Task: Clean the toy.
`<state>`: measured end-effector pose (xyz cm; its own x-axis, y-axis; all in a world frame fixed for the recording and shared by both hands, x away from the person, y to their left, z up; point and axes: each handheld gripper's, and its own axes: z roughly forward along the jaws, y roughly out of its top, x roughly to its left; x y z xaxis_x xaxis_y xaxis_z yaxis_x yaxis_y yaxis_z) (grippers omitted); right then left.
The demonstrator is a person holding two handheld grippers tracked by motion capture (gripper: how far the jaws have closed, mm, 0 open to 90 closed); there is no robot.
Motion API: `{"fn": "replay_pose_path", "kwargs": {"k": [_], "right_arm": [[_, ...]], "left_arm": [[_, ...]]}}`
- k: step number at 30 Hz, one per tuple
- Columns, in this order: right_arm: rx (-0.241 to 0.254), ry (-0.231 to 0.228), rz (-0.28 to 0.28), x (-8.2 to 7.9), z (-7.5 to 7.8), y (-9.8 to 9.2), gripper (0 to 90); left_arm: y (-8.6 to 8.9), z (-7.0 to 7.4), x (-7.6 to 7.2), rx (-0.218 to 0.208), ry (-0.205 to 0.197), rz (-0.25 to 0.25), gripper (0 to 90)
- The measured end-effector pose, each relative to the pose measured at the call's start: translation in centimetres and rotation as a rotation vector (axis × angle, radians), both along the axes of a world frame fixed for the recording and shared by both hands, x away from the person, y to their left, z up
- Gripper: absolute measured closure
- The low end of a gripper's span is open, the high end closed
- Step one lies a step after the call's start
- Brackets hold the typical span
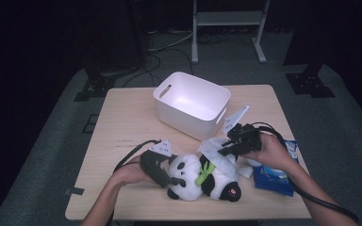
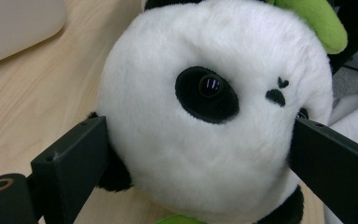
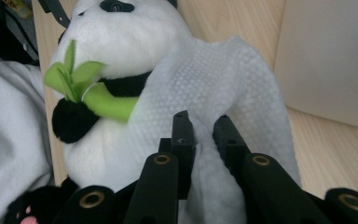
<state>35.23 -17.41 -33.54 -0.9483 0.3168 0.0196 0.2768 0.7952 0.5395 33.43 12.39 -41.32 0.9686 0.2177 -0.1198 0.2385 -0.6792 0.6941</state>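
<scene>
My count of what sits on the one wooden table (image 1: pixel 122 117) I am working over.

I count one plush panda (image 1: pixel 202 176), which carries one green bamboo sprig (image 1: pixel 205 173). I count one white wipe (image 1: pixel 217 149), one white bin (image 1: pixel 192 104) with two handle slots, and one blue packet (image 1: pixel 275 175) at the right edge. I count two grippers: the left gripper (image 1: pixel 162 176) and the right gripper (image 1: pixel 226 149), each with two black jaws. Two forearms reach in from below.
</scene>
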Motion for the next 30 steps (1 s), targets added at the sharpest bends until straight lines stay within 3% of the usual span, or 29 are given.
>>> {"fn": "replay_pose_path", "kwargs": {"k": [8,18,30], "right_arm": [[0.032,-0.010,-0.008,-0.9,0.2,-1.3,79.9],[0.016,-0.008,0.034,-0.9,-1.7,1.5,78.2],[0.040,0.005,0.048,-1.9,-1.4,0.1,78.2]], "left_arm": [[-0.2,0.1,0.1,0.013,0.002,0.002,5.8],[-0.3,0.2,0.2,0.024,0.001,0.011,5.7],[-0.5,0.1,0.3,0.032,-0.003,0.028,5.8]]}}
